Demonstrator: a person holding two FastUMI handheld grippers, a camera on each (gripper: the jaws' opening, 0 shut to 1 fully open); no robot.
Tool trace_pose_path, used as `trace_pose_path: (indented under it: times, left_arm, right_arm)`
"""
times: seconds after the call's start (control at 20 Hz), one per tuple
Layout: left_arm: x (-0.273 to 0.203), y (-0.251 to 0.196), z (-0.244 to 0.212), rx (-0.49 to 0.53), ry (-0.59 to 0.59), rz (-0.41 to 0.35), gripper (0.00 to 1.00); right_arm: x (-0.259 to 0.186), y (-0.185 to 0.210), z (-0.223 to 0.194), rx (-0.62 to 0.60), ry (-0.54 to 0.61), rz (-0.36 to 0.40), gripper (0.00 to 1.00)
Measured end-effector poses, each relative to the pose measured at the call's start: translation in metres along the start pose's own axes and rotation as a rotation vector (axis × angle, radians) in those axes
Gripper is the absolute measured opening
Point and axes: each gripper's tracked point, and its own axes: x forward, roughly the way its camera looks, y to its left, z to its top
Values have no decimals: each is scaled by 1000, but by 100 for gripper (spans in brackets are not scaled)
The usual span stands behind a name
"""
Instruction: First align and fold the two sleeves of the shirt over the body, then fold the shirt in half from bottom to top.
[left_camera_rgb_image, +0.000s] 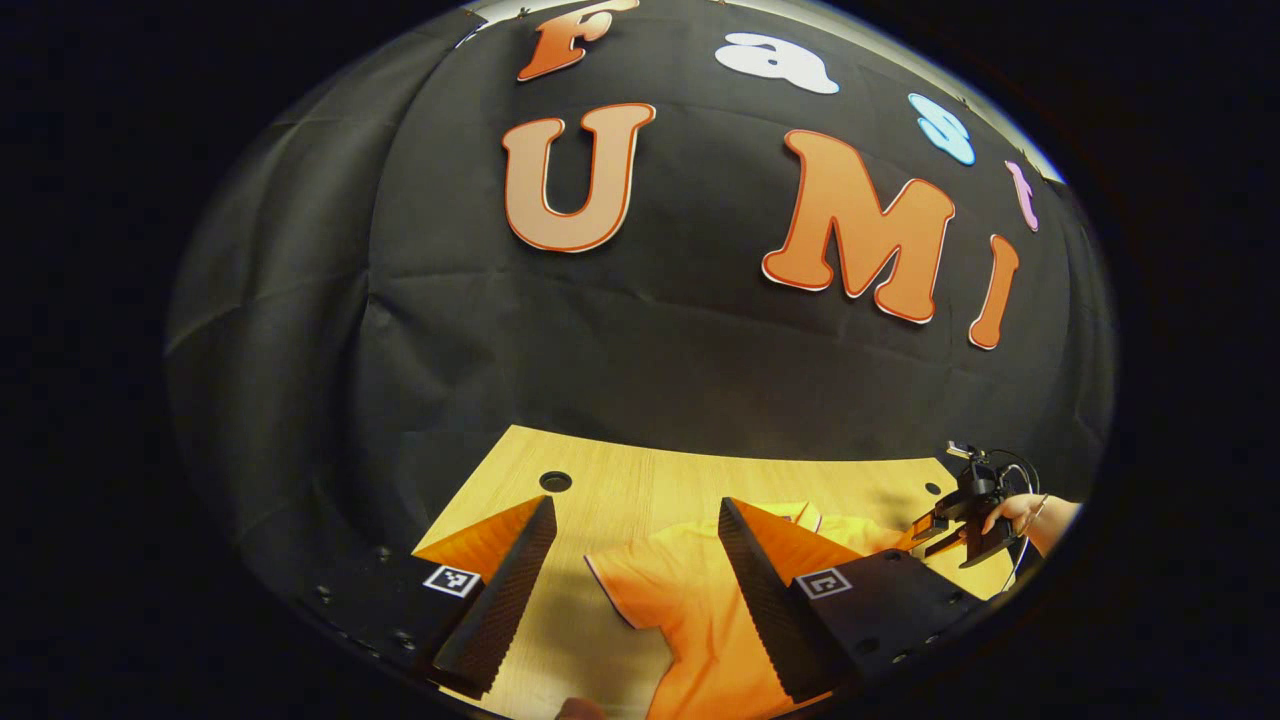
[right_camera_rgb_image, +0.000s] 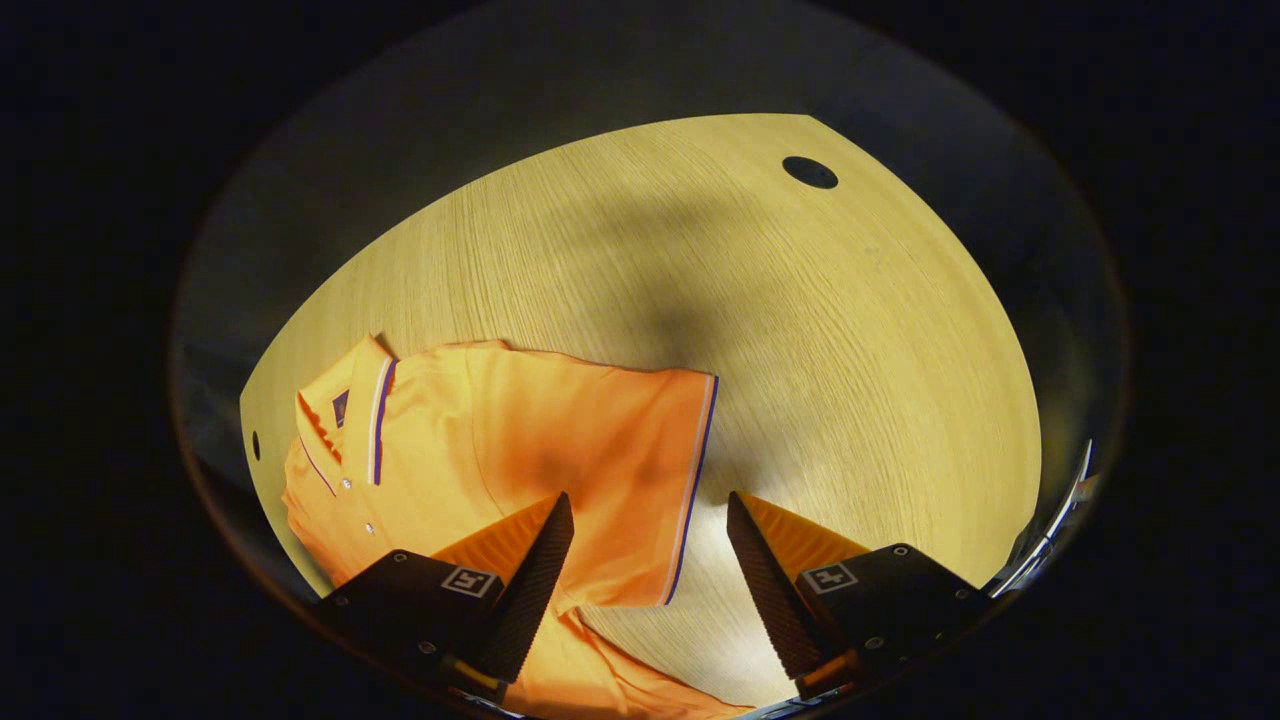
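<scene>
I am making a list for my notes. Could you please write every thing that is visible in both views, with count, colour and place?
polo shirt: one, orange with striped trim on collar and sleeve hems, lying flat on the table, sleeves spread out.
table: one, light wood grain, under the shirt, with round dark holes near its far corners.
booth wall: one, black cloth, behind the table.
left claw: one, open, hovering above one sleeve of the shirt.
right claw: one, open, above the hem of the other sleeve; in the left gripper view it appears far right.
hand: one, holding the right claw.
</scene>
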Motion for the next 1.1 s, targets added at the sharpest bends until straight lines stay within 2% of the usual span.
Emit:
trace_pose_path:
  times: [0.15, 0.3, 0.35, 0.4, 0.6, 0.65, 0.75, 0.85, 0.95, 1.1]
  left_arm:
    - [0, 6, -2, -5, 8, 11, 98]
    - [0, 9, -5, -3, 18, 18, 98]
    - [-1, 10, -4, -1, 19, 19, 98]
    - [-1, 11, -4, 1, 17, 19, 98]
    - [0, 11, -11, -7, 25, 10, 98]
    - [0, 11, -13, -10, 31, 8, 98]
    - [-3, 10, -23, -13, 49, 4, 98]
    - [-10, 11, -27, -15, 51, 3, 98]
    - [-16, 17, -29, -10, 48, 8, 100]
    - [-27, 30, -26, -8, 31, 25, 98]
  right_arm:
    - [9, -2, 0, -1, -5, -33, 89]
    - [15, 3, -3, 28, 4, -28, 86]
    - [16, 2, -2, 29, 0, -39, 77]
    - [17, 3, -3, 25, -1, -42, 82]
    - [15, 7, -2, 2, -33, -38, 76]
    - [13, 7, -2, 19, -38, -39, 53]
    - [13, 7, -3, 97, -27, -39, 25]
    - [14, 0, -2, 149, -42, -50, 23]
    - [13, 5, -1, 158, -52, -23, 0]
    - [0, 14, 6, 98, -117, 13, 0]
